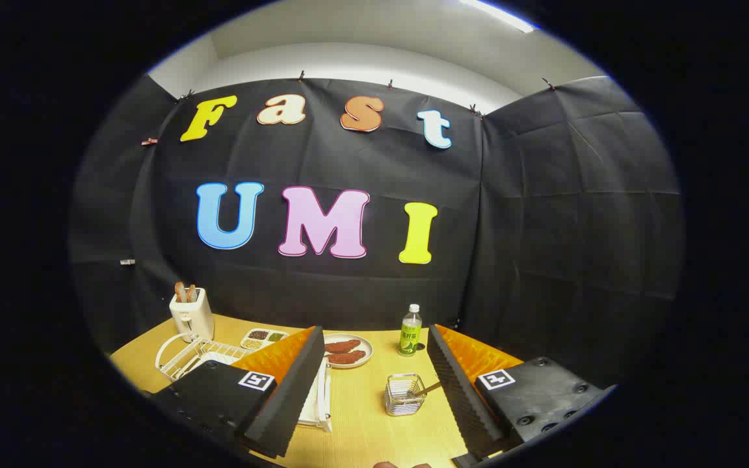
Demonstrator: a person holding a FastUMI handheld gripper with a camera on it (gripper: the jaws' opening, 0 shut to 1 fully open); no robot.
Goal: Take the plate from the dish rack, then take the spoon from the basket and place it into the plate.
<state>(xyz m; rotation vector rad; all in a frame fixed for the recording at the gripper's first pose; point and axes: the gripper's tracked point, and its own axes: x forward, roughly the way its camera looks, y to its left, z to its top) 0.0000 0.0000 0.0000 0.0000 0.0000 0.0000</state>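
One spoon (428, 390) in basket (404, 394), gripper (374, 380) open-fingered.

The gripper (374, 390) hangs over a wooden table (361, 429) with its 2 fingers spread wide and nothing between them. Ahead, in the gap nearer the right finger, stands a wire basket (405, 394) with a spoon (428, 390) handle leaning out toward that finger. Beyond it stands a green bottle (410, 331). A plate of sausages (346, 350) lies just past the left fingertip. A white dish rack (196, 356) sits to the left, partly behind the left finger, with a toaster (191, 313) and a small tray (262, 338) beyond.
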